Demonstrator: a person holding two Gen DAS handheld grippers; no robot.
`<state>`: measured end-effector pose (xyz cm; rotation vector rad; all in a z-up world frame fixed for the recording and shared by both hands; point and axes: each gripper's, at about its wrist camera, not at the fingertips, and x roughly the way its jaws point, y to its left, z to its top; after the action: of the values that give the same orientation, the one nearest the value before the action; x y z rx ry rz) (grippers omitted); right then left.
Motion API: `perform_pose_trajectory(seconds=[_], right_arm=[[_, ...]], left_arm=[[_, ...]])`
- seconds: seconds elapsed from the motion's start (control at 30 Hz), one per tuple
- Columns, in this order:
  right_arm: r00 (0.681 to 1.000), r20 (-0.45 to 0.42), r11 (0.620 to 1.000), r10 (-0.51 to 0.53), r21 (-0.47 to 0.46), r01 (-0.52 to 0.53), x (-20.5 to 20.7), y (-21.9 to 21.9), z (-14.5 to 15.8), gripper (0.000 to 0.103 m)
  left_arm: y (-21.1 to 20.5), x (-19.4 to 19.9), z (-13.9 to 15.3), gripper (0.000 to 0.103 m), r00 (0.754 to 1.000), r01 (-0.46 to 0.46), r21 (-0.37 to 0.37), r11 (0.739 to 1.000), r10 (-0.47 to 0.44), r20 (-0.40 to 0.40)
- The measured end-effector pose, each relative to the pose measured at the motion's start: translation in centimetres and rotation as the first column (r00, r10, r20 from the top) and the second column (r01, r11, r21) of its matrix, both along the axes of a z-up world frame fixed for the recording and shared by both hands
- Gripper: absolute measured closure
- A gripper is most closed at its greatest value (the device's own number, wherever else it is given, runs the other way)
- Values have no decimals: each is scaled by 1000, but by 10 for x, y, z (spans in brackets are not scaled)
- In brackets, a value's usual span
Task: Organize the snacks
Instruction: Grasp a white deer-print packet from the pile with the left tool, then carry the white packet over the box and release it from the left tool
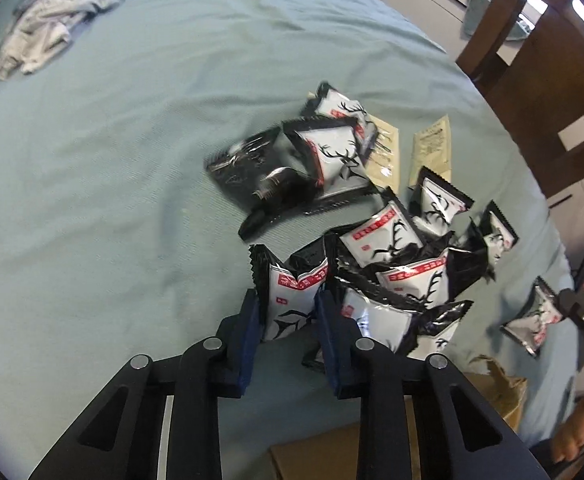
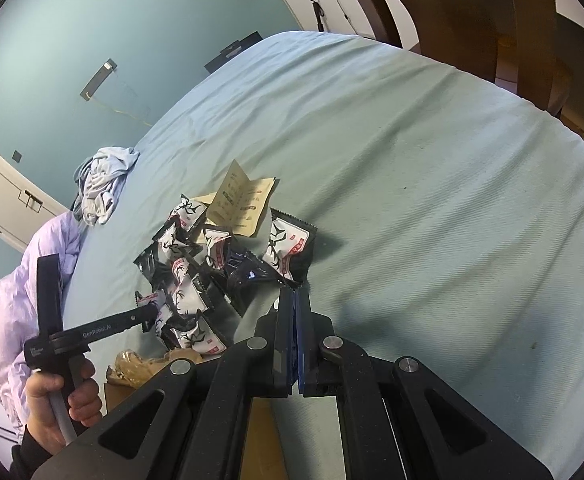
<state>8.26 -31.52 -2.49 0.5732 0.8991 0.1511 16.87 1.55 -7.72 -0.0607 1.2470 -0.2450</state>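
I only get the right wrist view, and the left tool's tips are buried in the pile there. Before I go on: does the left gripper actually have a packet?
Observer: Yes. In the left wrist view the left gripper is shut on a white snack packet, with a blue pad pressing each side.
Operator: Only one, or did it snag another?
Observer: Only one. The neighbouring packet lies outside the jaws.
Operator: How does the held one sit?
Observer: Upright between the fingers, with its red label at the top.
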Motion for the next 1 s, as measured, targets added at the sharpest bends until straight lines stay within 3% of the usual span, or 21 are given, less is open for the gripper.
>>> perform_pose_trajectory(seconds=[0.2, 0.3, 0.43, 0.57, 0.7, 1.0], right_arm=[[999, 35, 1000, -26, -1, 26, -15, -2, 7, 103], [998, 59, 1000, -13, -15, 14, -24, 1, 12, 103], [995, 100, 1000, -2, -29, 5, -44, 7, 22, 103], [988, 154, 999, 18, -50, -10, -69, 14, 34, 103], [983, 180, 999, 47, -21, -44, -93, 18, 39, 103], [982, 161, 995, 96, -6, -97, -122, 18, 31, 103]], left_arm=[[19, -27, 43, 77, 991, -80, 10, 997, 78, 108], [22, -54, 68, 77, 984, -58, 20, 998, 53, 167], [23, -86, 84, 77, 982, -35, -10, 999, 36, 186], [17, -116, 85, 76, 987, 14, -13, 1000, -11, 158], [-8, -143, 81, 76, 980, 143, 33, 989, -146, 135], [-38, -151, 40, 73, 967, 243, 196, 950, -253, 26]])
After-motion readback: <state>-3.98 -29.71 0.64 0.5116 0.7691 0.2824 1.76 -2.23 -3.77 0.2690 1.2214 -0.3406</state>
